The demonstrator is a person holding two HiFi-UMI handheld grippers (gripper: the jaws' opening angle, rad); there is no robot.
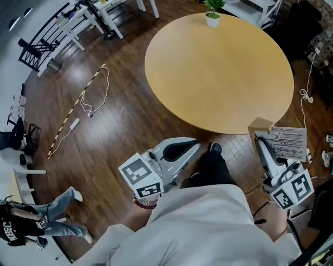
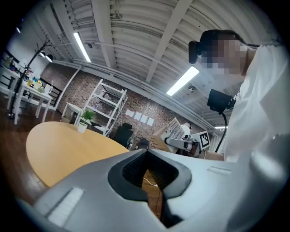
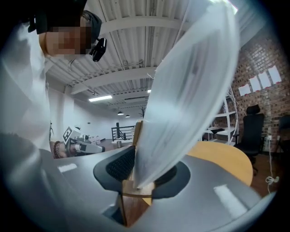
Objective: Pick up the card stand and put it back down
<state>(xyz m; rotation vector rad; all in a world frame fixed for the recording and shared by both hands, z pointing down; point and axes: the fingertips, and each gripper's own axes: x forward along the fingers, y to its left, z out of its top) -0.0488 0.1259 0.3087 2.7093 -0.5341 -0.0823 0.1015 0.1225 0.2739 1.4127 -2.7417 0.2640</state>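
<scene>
The card stand [image 1: 287, 142] is a wooden base with a printed card in a clear sheet. My right gripper [image 1: 264, 148] is shut on it and holds it in the air beside the near right rim of the round wooden table [image 1: 218, 72]. In the right gripper view the clear card [image 3: 181, 104] rises from the wooden base [image 3: 135, 201], which is clamped between the jaws of my right gripper [image 3: 136, 183]. My left gripper [image 1: 182, 149] hangs over the floor in front of the table, shut with nothing in it. The left gripper view shows my left gripper [image 2: 152, 181] with its dark pads together.
A small potted plant [image 1: 212, 15] stands at the table's far edge. On the dark wood floor lie a white cable [image 1: 99, 91] and a striped bar [image 1: 73, 111]. White shelving [image 1: 104, 15] stands at the back, and a person [image 1: 36, 221] is at lower left.
</scene>
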